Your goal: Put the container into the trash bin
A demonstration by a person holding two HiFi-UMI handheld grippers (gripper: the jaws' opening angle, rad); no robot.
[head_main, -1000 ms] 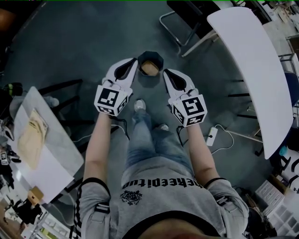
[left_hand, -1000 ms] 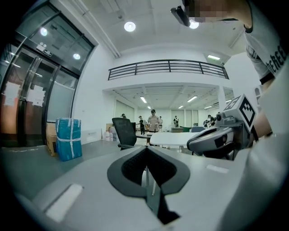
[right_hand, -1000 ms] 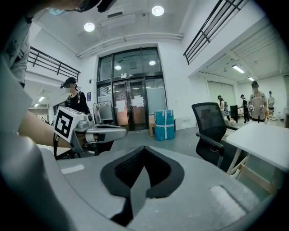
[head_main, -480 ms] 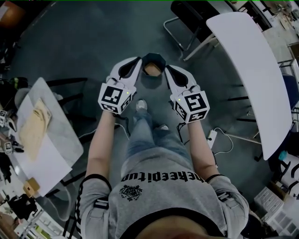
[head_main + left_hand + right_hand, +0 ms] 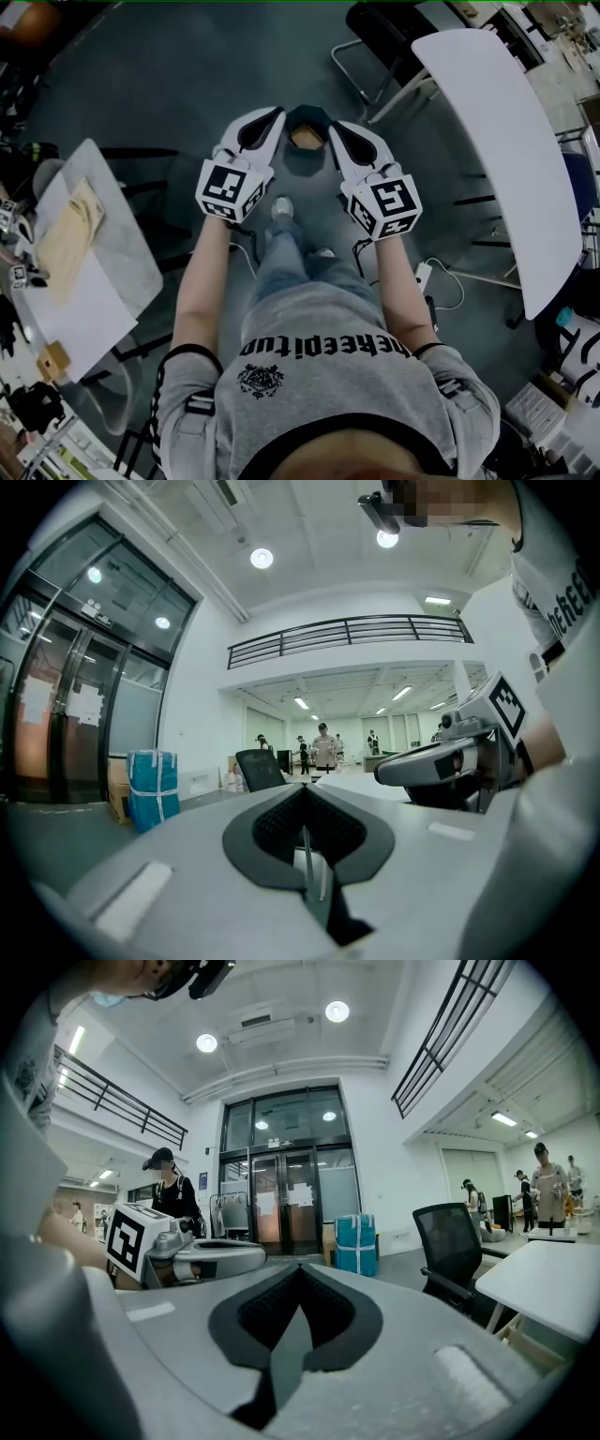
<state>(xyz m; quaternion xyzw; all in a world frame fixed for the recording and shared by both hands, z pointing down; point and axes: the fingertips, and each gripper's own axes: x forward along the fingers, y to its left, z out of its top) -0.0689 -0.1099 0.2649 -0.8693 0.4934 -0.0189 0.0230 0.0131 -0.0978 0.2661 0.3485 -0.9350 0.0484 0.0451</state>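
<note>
In the head view a dark trash bin (image 5: 320, 116) stands on the grey floor just ahead of the person's feet. A tan-brown container (image 5: 306, 138) lies inside its opening. My left gripper (image 5: 271, 116) hovers at the bin's left rim and my right gripper (image 5: 337, 127) at its right rim, their tips flanking the opening. Both are shut with nothing between the jaws. The left gripper view shows its jaws (image 5: 303, 797) pressed together, with the right gripper (image 5: 450, 759) alongside. In the right gripper view the jaws (image 5: 298, 1274) are likewise closed, with the left gripper (image 5: 208, 1255) beside them.
A long white table (image 5: 506, 141) runs along the right, with a black chair (image 5: 375, 23) beyond it. A grey table (image 5: 103, 281) carrying a beige cloth (image 5: 66, 239) stands at the left. A power strip (image 5: 422, 276) and cables lie on the floor by the right leg.
Both grippers have drifted slightly forward and closer in round the bin's opening. Their jaws stay shut, and the container still lies in the bin.
</note>
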